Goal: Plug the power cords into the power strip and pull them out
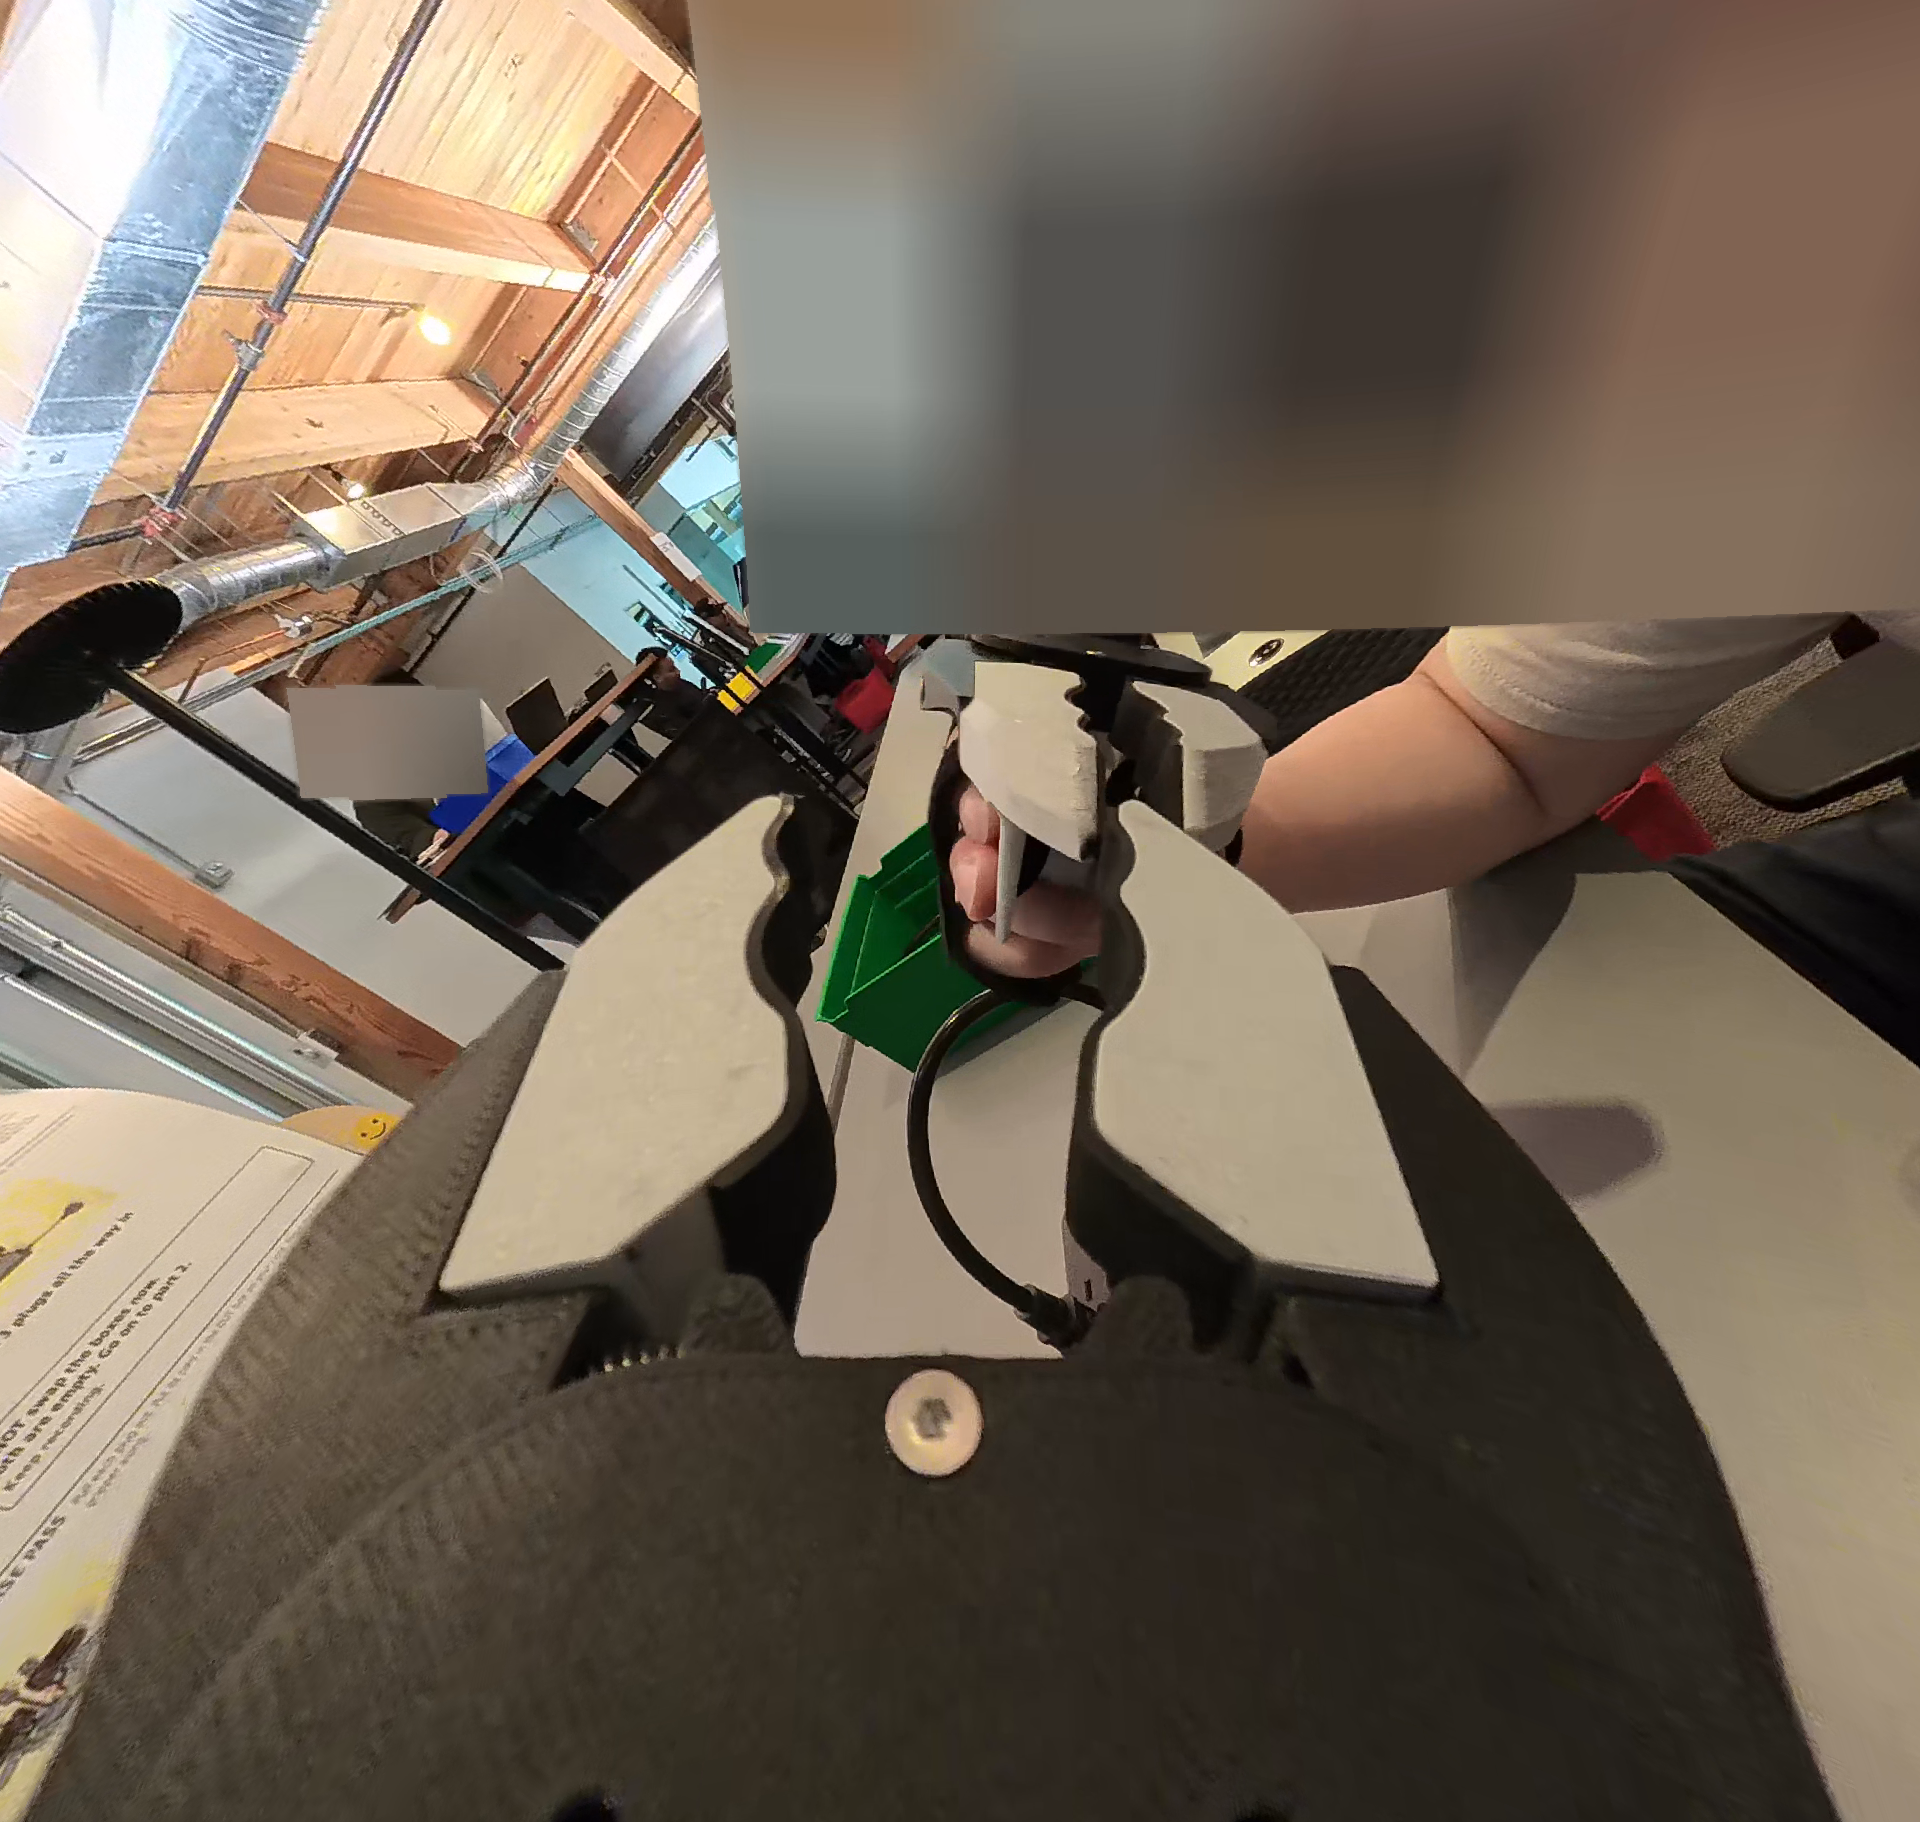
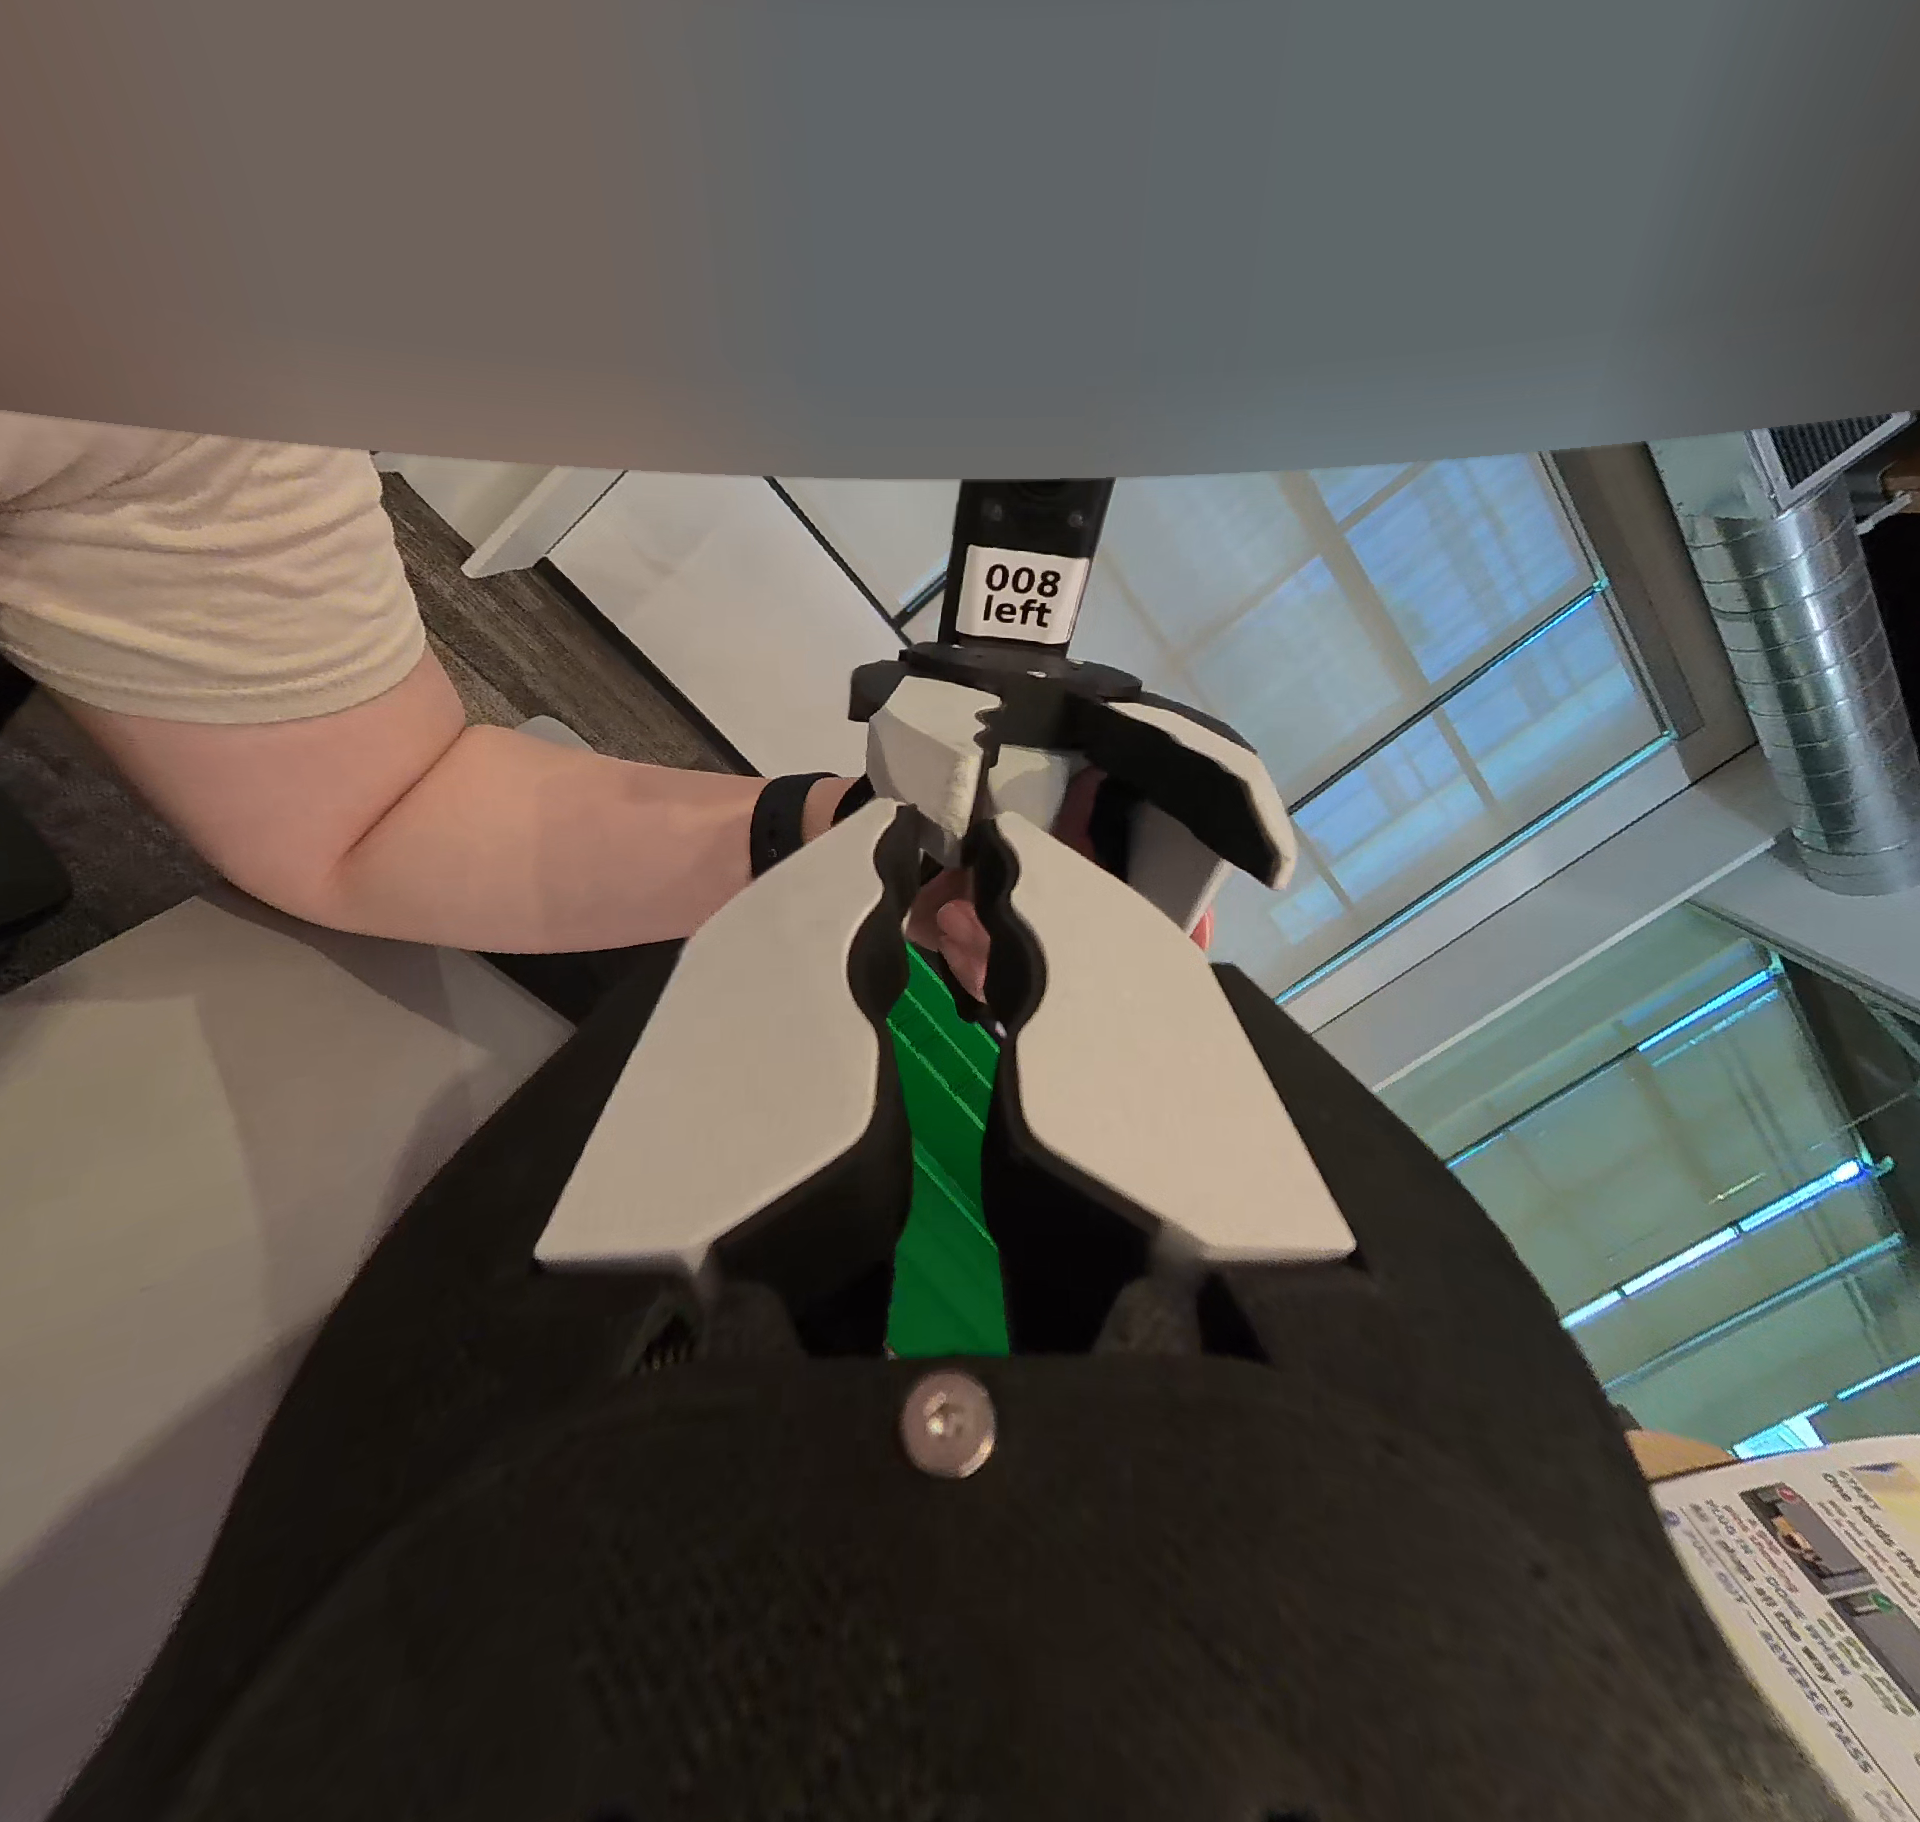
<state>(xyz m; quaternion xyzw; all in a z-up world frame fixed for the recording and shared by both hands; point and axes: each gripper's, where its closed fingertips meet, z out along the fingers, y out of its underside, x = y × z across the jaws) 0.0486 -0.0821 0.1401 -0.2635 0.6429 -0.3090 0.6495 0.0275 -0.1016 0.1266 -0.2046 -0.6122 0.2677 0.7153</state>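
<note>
Jaws on the left gripper (image 1: 951, 837) are spread wide with nothing between them, while those of the right gripper (image 2: 940, 827) are drawn close, a narrow slot left between the tips; nothing can be seen pinched there. The two tools are held tip to tip above a white table (image 1: 1714, 1253), each pointed at the other, so little of the work surface is shown. A black cord (image 1: 930, 1149) is seen curling over the table behind the left gripper's gap, its end lost under the gripper body near a small white piece that cannot be identified. A green bin (image 1: 883, 983) stands just beyond, close to the right hand (image 1: 1013, 899); in the right wrist view only a green strip of it appears between the fingers. No power strip is visible in either view, and no plug is held. A printed sheet (image 1: 114, 1357) lies at the table's edge. Judged from this, no cord is being carried or inserted at present; whether any plugging or pulling out is already done cannot be told, and a cord has yet to be gripped.
</note>
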